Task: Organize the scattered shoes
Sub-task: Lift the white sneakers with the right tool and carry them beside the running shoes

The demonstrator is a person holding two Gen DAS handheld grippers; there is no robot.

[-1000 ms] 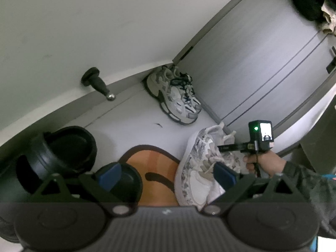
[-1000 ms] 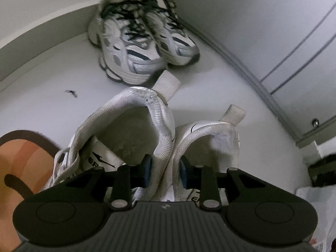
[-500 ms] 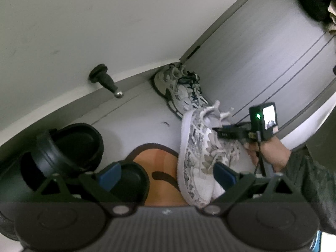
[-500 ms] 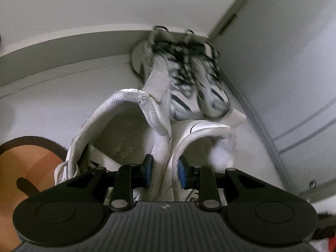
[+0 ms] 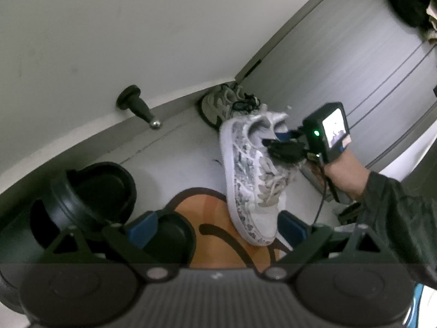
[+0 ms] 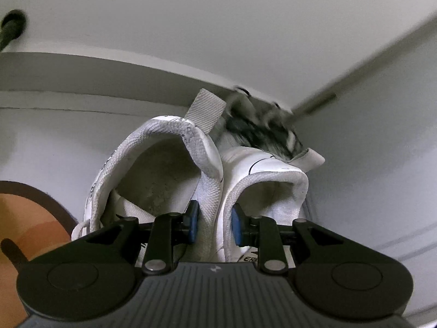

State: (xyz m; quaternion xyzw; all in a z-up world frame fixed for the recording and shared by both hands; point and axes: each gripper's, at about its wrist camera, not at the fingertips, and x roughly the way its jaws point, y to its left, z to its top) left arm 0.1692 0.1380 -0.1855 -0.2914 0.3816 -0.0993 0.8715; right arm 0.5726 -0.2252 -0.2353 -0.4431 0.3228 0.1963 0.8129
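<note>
Pinching sneakers' (image 6: 210, 191) adjoining inner collars

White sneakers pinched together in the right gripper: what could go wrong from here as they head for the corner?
1. The right gripper clamps only the two inner collars of the white sneakers, so one shoe could slip out.
2. The toes hang low over the orange mat and may catch it.
3. The grey sneakers already fill the corner; a careless placement could knock them.

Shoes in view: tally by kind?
White patterned sneakers: 2, held by the right tool
Grey sneakers by the wall: 2
Black sandals: 2
Total: 6
</note>
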